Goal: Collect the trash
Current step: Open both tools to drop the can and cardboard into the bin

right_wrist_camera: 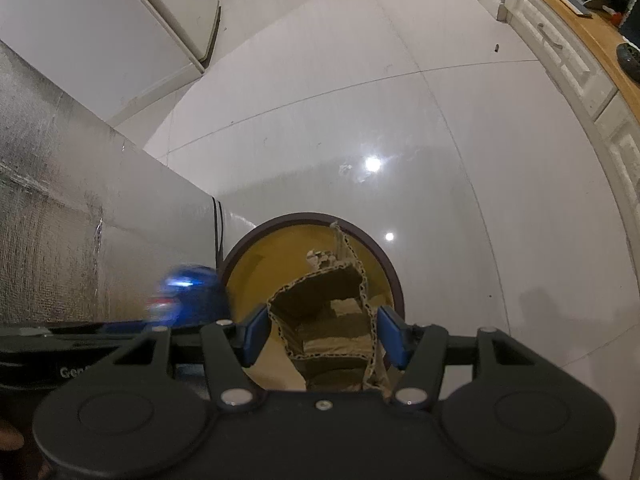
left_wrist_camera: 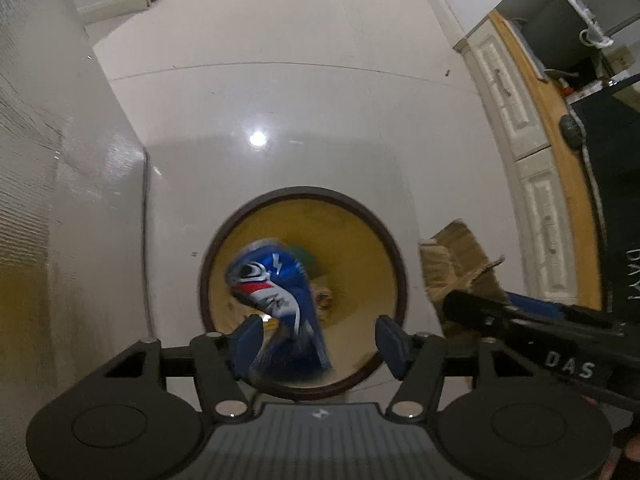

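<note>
A round bin [left_wrist_camera: 360, 248] with a dark rim and yellow inside stands on the floor right below both grippers. My left gripper [left_wrist_camera: 320, 342] is open above its mouth. A blue, red and white drink can [left_wrist_camera: 276, 292], blurred, lies between the jaws close to the left pad and apart from the right one. In the right wrist view the can [right_wrist_camera: 188, 292] is a blue blur beside the bin [right_wrist_camera: 312, 216]. My right gripper [right_wrist_camera: 325, 334] is shut on a torn piece of brown cardboard [right_wrist_camera: 320, 300], held over the bin's opening. That cardboard [left_wrist_camera: 460, 256] also shows right of the bin.
Glossy white floor tiles [left_wrist_camera: 300, 120] stretch ahead. A silvery foil-covered panel [right_wrist_camera: 48, 220] stands close on the left. White cabinets [left_wrist_camera: 532, 184] under a wooden counter run along the right. A white appliance [right_wrist_camera: 100, 32] stands at the far left.
</note>
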The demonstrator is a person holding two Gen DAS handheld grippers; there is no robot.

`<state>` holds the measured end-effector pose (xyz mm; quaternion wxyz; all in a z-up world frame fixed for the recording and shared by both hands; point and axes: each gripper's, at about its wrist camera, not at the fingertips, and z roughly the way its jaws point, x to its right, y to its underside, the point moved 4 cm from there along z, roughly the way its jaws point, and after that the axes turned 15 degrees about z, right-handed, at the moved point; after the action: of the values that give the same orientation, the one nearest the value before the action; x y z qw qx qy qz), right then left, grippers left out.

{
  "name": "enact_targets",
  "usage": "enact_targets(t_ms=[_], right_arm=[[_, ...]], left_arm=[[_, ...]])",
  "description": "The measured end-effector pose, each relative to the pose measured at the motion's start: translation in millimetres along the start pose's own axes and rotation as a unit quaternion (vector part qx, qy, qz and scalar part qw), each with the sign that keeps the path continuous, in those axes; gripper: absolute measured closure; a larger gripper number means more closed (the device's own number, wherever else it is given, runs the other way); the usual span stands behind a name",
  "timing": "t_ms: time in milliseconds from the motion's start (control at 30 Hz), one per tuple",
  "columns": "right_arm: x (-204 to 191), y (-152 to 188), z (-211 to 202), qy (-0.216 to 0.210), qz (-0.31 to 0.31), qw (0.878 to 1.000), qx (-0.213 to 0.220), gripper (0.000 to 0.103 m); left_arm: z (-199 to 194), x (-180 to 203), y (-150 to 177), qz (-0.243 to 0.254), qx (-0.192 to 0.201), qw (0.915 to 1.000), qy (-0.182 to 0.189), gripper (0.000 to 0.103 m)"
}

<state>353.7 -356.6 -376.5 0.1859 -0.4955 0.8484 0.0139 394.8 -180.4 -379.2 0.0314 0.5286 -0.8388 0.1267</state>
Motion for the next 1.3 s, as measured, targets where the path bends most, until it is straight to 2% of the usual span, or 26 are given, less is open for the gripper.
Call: enact_targets(t_ms=[100, 500, 600, 667, 700, 833, 933, 1033, 1300], right_arm=[[1.3, -2.8, 2.0, -0.004, -0.005, 1.0, -0.003, 0.044], [4.9, -2.2, 2.4, -0.005, -0.022, 1.0, -0.005, 0.041], [3.2, -1.6, 2.8, -0.015, -0.023, 1.0, -0.002, 0.034], [2.3, 0.5, 4.0, -0.017, -0.027, 0.999, -0.001, 0.033], [2.0, 1.2, 4.8, -0.016, -0.029, 0.999, -0.001, 0.028], [2.6, 2.1, 5.8, -0.018, -0.031, 0.999, 0.001, 0.008], [2.3, 4.1, 5.5, -0.024, -0.035, 0.999, 0.003, 0.001], [0.8, 7.4, 7.3, -0.02, -0.045, 0.999, -0.004, 0.0], [2.6, 13.1, 7.7, 0.029, -0.085, 0.996, -0.015, 0.0]], left_arm=[[0.3, -3.4, 0.9, -0.003, -0.005, 0.9999, -0.01, 0.029], [4.9, -13.3, 9.5, 0.004, -0.039, 0.9978, -0.055, 0.012], [5.2, -19.0, 12.3, 0.0, -0.044, 0.9971, -0.062, 0.007], [5.4, -20.3, 13.0, -0.001, -0.046, 0.9968, -0.066, 0.003], [5.7, -21.0, 13.3, -0.001, -0.047, 0.9966, -0.067, 0.002], [6.9, -23.0, 15.1, 0.007, -0.05, 0.9956, -0.079, 0.0], [6.6, -23.5, 15.6, 0.015, -0.05, 0.9953, -0.081, 0.0], [5.6, -24.5, 15.9, 0.018, -0.052, 0.995, -0.083, 0.0], [-0.4, -22.4, 16.4, 0.016, -0.048, 0.9952, -0.084, 0.0]])
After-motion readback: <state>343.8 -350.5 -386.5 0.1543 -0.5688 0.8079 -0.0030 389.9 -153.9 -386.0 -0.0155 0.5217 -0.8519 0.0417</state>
